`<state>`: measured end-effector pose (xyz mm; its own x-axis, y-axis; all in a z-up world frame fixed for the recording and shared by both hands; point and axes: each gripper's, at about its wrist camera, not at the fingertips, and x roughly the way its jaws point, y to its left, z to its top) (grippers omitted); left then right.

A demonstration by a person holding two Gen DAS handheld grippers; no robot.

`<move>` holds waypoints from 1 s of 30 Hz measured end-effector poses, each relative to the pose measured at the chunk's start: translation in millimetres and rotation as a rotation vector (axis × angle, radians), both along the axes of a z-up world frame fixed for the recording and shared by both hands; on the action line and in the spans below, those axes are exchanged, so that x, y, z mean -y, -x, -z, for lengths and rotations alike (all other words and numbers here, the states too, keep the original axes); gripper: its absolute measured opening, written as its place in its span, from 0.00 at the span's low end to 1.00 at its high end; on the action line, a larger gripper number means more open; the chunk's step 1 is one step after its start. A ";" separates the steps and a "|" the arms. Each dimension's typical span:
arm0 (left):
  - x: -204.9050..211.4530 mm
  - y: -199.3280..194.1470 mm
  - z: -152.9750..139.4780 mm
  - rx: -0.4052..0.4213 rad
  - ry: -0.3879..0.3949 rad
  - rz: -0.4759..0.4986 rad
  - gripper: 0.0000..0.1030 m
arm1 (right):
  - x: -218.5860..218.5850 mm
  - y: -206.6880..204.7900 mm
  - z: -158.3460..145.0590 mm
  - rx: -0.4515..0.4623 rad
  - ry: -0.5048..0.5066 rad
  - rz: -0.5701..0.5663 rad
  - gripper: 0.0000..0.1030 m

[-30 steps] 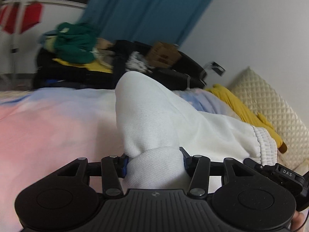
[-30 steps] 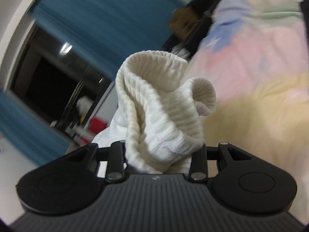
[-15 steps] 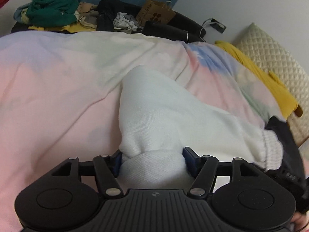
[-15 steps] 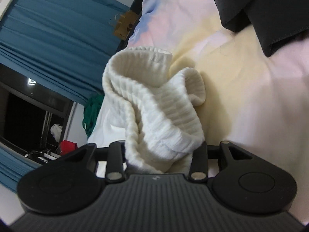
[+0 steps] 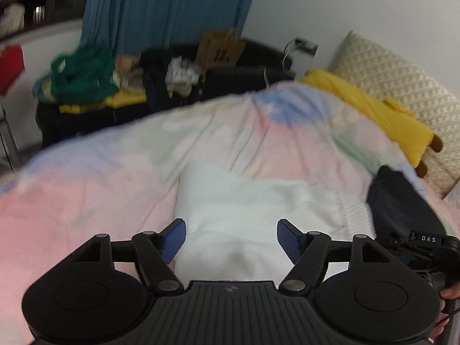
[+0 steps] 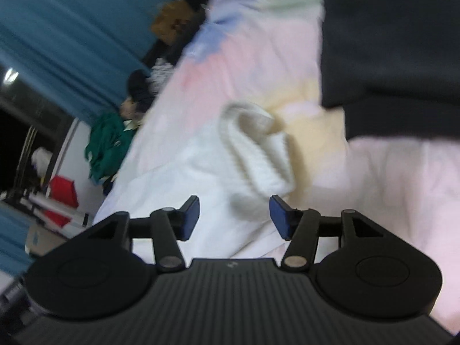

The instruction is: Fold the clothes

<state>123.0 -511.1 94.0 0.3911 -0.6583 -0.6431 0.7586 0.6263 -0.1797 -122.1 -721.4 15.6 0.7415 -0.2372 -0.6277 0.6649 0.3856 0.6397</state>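
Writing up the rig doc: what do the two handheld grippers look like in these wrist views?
Both match: black ribbed plastic body, two round housings, black linkage arms with silver pivot pins, blue pads on the fingertips. The left gripper and right gripper each carry a small logo on the body's front edge. In the left view, the right gripper shows a white "DAS" label. No sleeves visible.

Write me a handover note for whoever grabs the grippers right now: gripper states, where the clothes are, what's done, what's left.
Left gripper: jaws just opened, pads clear of the white garment.
Right gripper: jaws just opened, ribbed cuff released.
White garment lies on the pastel bedspread; dark garment beside it.
Done: white piece laid down.
Left: check its fold; frames are blurred. Dark garment looks folded already.
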 end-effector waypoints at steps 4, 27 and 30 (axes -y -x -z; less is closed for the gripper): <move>-31.5 50.6 -50.0 0.079 0.021 0.005 0.74 | -37.3 24.1 -56.3 0.038 0.109 -0.065 0.56; -248.0 276.5 -100.2 0.326 0.097 -0.135 1.00 | -275.4 111.4 -148.6 0.050 0.693 -0.196 1.00; -264.7 283.9 -78.6 0.346 0.073 -0.143 1.00 | -298.3 108.8 -139.2 0.057 0.749 -0.224 1.00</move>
<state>-160.9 -246.4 172.6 0.6684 -0.6206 -0.4100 0.6880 0.7253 0.0237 -230.9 -423.1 154.9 0.8478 -0.4234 -0.3192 0.4942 0.8491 0.1864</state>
